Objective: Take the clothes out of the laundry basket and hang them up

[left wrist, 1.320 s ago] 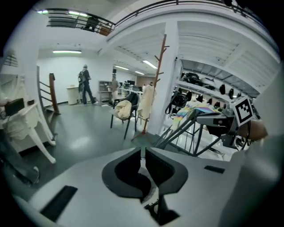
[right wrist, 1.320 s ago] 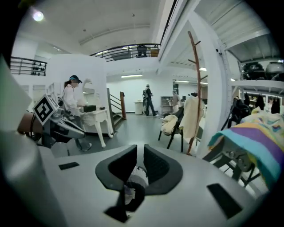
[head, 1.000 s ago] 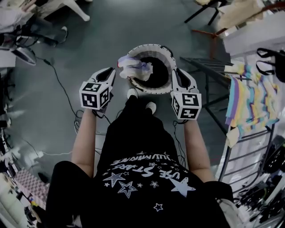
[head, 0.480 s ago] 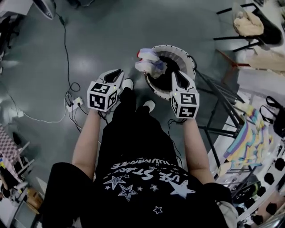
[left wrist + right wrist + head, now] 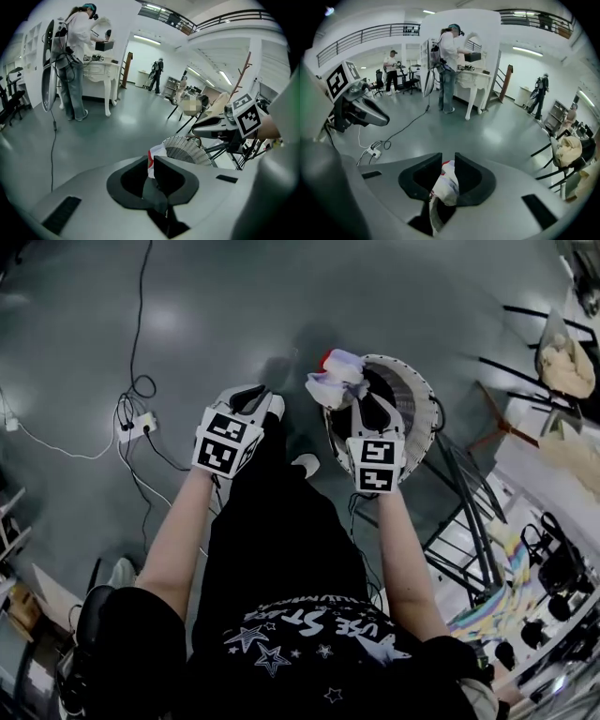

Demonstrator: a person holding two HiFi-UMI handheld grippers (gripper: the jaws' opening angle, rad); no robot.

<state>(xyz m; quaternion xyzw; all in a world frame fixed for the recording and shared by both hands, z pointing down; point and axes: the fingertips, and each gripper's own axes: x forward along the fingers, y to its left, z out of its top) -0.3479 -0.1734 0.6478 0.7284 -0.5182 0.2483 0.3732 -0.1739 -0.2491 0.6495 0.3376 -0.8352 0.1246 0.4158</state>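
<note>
The garment (image 5: 337,382) is a crumpled bundle of pale cloth, white with a lilac tinge and a red patch. It is heaped on the rim of the laundry basket (image 5: 419,407), on the side nearer my left hand. Up close, in my right gripper view, it is white with red and blue print.

My right gripper (image 5: 367,405) hangs over the basket's dark inside, pointing steeply down. Its jaws have just been opening and stand a little apart. The cloth fills the gap between them, but I cannot tell whether the pads touch it.

My left gripper (image 5: 251,395) is well apart from the basket, over bare floor. Its jaws are all but pressed together with nothing in them, and only a sliver of the garment shows beyond the slit.

The basket is round, with a pale woven wall, and stands on a glossy grey-green floor (image 5: 187,315) that mirrors the ceiling lights. A power strip (image 5: 141,426) with looping cables lies off to my left. A dark metal drying rack (image 5: 466,521) stands to my right with a striped cloth (image 5: 497,601) on it.

The room is a big white hall with a railed gallery above. A person (image 5: 447,56) in a white top stands at a white table (image 5: 474,84) with curved legs.
</note>
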